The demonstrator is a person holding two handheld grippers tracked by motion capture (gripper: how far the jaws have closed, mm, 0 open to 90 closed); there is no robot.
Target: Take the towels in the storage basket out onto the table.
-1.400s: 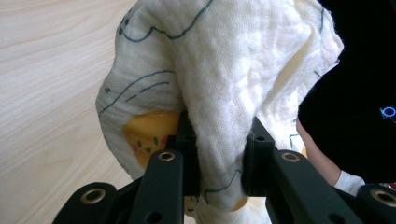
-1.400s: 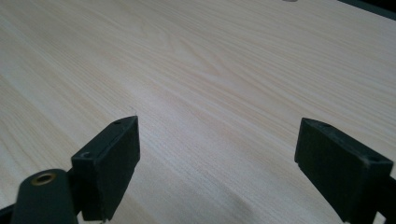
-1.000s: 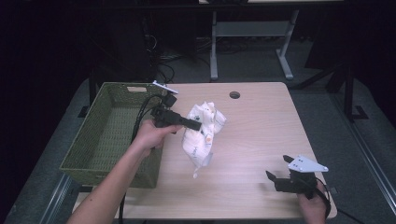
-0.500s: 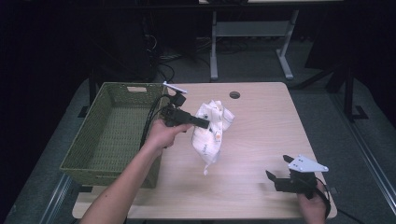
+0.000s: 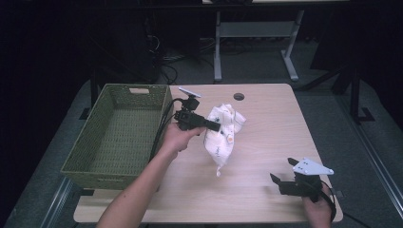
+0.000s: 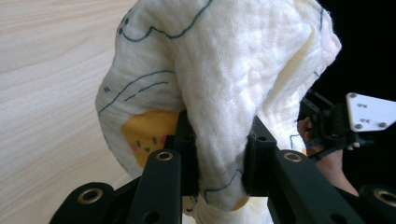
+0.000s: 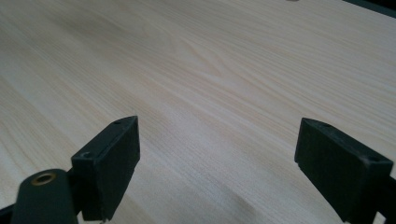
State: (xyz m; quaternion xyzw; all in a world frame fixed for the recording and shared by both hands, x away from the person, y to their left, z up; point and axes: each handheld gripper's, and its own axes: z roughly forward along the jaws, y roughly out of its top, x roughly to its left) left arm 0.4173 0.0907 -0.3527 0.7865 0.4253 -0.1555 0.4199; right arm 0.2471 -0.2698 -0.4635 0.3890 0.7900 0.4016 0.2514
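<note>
A white cloth with blue line drawings and yellow patches hangs bunched over the middle of the wooden table. My left gripper is shut on its upper part, and its tail trails down to the tabletop. In the left gripper view the cloth bulges up between the two pads. At the near right edge of the table my right gripper stands open. The right gripper view has its pads wide apart over bare wood.
A green woven basket stands along the table's left side, right beside my left forearm. A round cable hole lies near the far edge. Beyond the table are a dark floor and a metal frame.
My left gripper has carried the cloth a little to the right and lower, so the tail now reaches the tabletop. The right gripper has stayed in place.
</note>
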